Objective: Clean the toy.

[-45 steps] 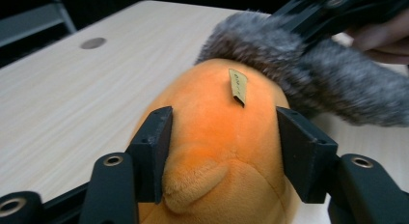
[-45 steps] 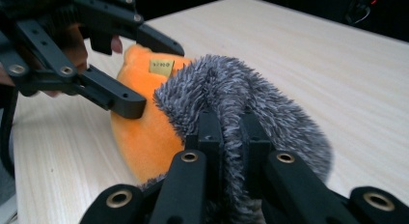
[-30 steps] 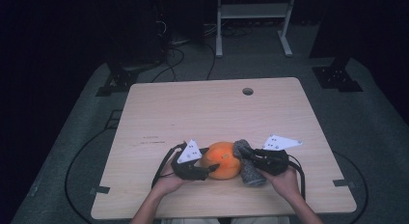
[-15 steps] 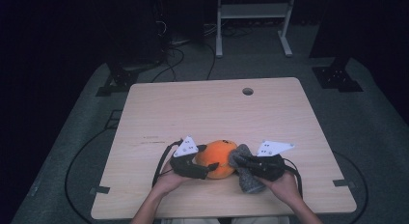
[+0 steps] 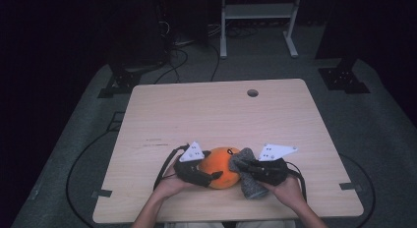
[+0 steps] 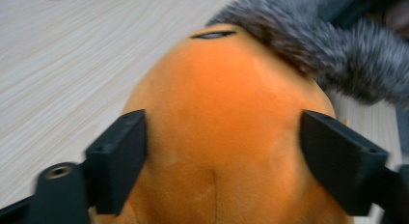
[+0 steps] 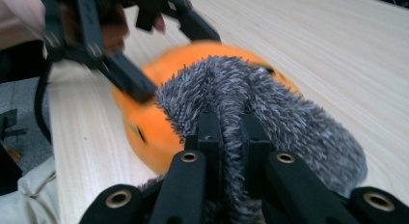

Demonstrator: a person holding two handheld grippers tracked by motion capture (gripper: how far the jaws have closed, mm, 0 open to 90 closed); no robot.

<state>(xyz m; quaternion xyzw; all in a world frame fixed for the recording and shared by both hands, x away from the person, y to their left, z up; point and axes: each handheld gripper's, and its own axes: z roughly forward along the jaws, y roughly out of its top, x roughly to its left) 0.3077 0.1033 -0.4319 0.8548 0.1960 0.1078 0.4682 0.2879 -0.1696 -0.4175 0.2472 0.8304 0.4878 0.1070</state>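
An orange plush ball [image 5: 219, 168] lies near the table's front edge, and a grey fuzzy piece [image 5: 249, 181] is draped against its right side. My left gripper [image 5: 212, 177] reaches in from the left. Its jaws have just been opening. They now stand on either side of the orange ball [image 6: 222, 89] without denting it, around the left gripper's midpoint [image 6: 222, 151]. My right gripper [image 7: 234, 132] is shut on the grey fuzzy piece [image 7: 289, 118], pinching a fold of it over the ball [image 7: 154, 132]. Its place in the high view is at the ball's right [image 5: 244, 165].
The light wooden table [image 5: 221, 115] has a round cable hole [image 5: 252, 93] near its far edge. Both of the person's hands come in at the front edge. A white shelf frame [image 5: 255, 21] and cables stand on the dark floor beyond.
The left gripper's jaws have spread apart around the orange ball. The right gripper has shifted slightly left with the grey piece, which now hangs toward the front edge.
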